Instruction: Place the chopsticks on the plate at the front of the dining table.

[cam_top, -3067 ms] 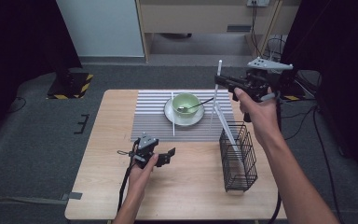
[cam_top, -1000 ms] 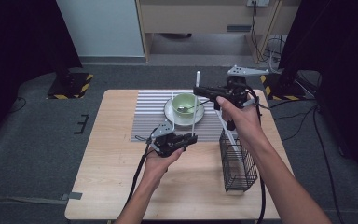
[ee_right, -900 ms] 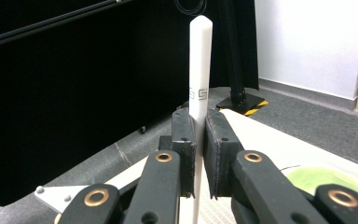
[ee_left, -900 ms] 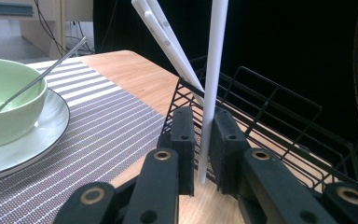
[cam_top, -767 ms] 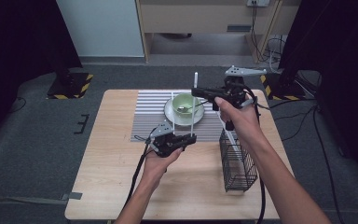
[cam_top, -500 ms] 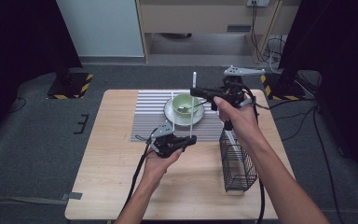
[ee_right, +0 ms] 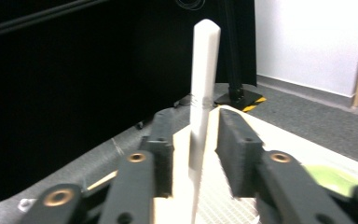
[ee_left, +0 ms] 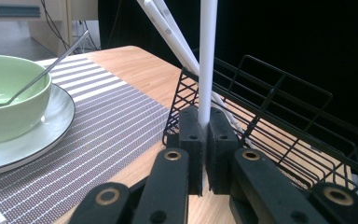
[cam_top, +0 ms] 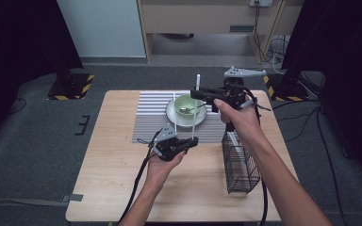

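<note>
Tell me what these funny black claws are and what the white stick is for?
A person sits at a wooden table and holds a claw tool, called a gripper, in each hand. One picture looks down from above; the other two come from small cameras riding on the claws. The left gripper pinches the bottom of a white chopstick tightly. The right gripper sits near its top, with jaws open around it. On the table lie a striped mat, a green bowl with a spoon on a white plate, and a black wire basket holding more chopsticks.
</note>
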{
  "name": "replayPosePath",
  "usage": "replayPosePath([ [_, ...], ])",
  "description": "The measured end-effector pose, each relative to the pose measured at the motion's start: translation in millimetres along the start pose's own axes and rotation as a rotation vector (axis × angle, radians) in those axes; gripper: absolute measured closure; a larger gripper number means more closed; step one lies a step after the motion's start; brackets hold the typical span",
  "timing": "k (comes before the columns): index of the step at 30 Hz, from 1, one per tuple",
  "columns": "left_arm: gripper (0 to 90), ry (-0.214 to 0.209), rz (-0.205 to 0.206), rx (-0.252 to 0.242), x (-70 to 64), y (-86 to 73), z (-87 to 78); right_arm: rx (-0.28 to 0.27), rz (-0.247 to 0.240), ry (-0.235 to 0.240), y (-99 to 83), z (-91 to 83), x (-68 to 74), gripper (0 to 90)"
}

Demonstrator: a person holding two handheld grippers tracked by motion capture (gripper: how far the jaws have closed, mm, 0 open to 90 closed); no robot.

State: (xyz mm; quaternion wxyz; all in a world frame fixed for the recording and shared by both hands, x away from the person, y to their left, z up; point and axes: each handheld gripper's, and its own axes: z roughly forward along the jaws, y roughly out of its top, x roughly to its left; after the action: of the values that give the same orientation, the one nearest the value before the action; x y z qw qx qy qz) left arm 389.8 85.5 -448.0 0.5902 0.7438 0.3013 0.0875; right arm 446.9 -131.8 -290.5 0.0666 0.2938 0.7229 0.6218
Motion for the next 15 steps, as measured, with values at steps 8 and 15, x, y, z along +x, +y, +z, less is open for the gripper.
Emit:
replayPosePath([
  [8,86.3,0.065,-0.027,-0.029,5.0,2.0,-4.0,-0.007,-0.039,-0.077,-4.5,-10.2,-1.5,35.0],
  [15,86.4,0.129,-0.041,-0.042,12.3,2.8,-11.8,-0.03,-0.034,-0.213,-18.0,-39.5,-24.2,21.3],
])
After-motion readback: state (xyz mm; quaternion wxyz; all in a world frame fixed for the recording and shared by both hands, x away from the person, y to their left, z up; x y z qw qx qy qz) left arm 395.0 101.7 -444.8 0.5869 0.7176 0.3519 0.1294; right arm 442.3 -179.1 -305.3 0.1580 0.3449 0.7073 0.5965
